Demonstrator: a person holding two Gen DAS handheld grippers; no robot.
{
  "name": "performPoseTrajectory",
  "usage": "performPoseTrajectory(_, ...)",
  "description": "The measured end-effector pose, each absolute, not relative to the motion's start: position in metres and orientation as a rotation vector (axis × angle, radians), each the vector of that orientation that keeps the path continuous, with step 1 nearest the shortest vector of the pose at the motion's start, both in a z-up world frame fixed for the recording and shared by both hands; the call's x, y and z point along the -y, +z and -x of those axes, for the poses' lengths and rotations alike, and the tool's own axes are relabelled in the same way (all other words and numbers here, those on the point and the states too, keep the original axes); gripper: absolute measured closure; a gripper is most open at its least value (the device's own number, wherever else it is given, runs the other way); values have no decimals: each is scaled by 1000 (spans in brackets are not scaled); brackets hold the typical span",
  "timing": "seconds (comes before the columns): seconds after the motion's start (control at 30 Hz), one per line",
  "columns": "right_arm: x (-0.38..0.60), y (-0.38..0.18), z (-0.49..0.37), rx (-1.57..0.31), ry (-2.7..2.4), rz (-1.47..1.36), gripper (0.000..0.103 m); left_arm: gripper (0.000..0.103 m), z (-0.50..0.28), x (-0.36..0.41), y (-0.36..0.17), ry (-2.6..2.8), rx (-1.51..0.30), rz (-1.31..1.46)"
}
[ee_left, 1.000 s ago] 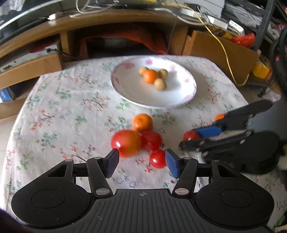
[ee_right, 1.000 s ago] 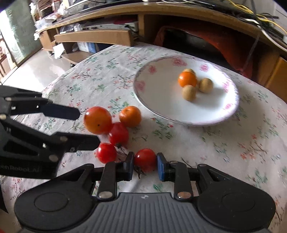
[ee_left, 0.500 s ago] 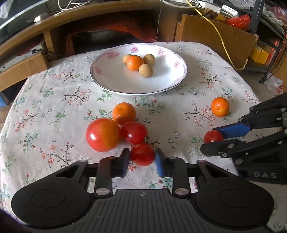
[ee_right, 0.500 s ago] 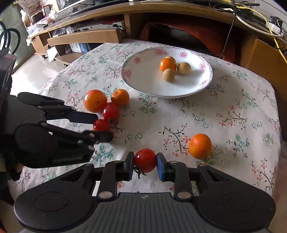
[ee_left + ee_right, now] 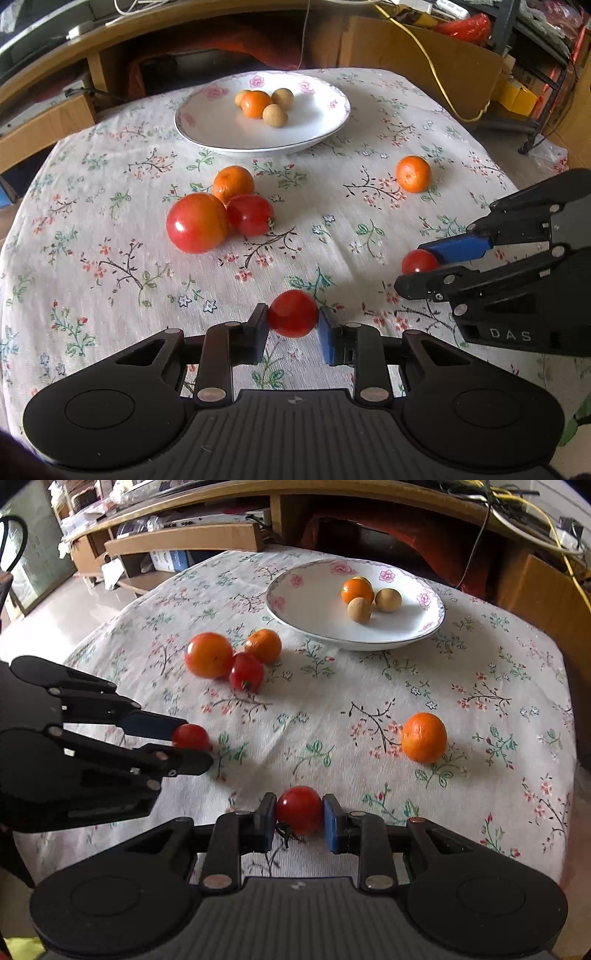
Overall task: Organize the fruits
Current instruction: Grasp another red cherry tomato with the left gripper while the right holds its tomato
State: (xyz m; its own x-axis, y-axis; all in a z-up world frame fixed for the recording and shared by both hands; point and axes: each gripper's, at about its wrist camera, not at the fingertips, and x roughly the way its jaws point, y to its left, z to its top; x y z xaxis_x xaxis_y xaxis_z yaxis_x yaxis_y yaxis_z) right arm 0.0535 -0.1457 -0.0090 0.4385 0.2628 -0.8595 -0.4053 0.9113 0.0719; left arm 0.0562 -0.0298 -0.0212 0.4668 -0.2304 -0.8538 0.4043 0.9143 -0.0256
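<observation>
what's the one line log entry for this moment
left tool: shut on cherry tomato | right tool: shut on cherry tomato | plate: orange, three tan fruits | cloth: two oranges, two tomatoes

Soft daylight fills both views, bright enough to show colours cleanly. In the right wrist view the light enters from the far left, where the floor is washed out, and the lone orange throws a faint shadow to its right. The large tomato carries a small white highlight in the left wrist view. The plate is near overexposed. Fisheye distortion bends the far shelf and curves the tablecloth edges. The near cloth looks slightly motion-blurred.
</observation>
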Motion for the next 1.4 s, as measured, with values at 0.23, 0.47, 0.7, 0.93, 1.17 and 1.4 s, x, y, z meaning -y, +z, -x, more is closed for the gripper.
performPoseTrajectory(0.23,145,-10,-45,-1014,409,168,76,59,-51,30,-22,-400,-997,-208)
performPoseTrajectory(0.47,146,-9,-46,-1018,421,152,71,40,-51,27,-20,-396,-986,-193)
performPoseTrajectory(0.7,148,-9,-49,-1017,427,146,70,39,-55,33,-25,-401,-994,-200)
performPoseTrajectory(0.93,147,-9,-47,-1019,427,163,70,45,-53,38,-25,-419,-985,-227)
performPoseTrajectory(1.17,146,-9,-46,-1021,420,169,70,51,-54,39,-25,-424,-989,-228)
performPoseTrajectory(1.4,143,-9,-46,-1017,420,177,76,67,-53,39,-23,-427,-995,-228)
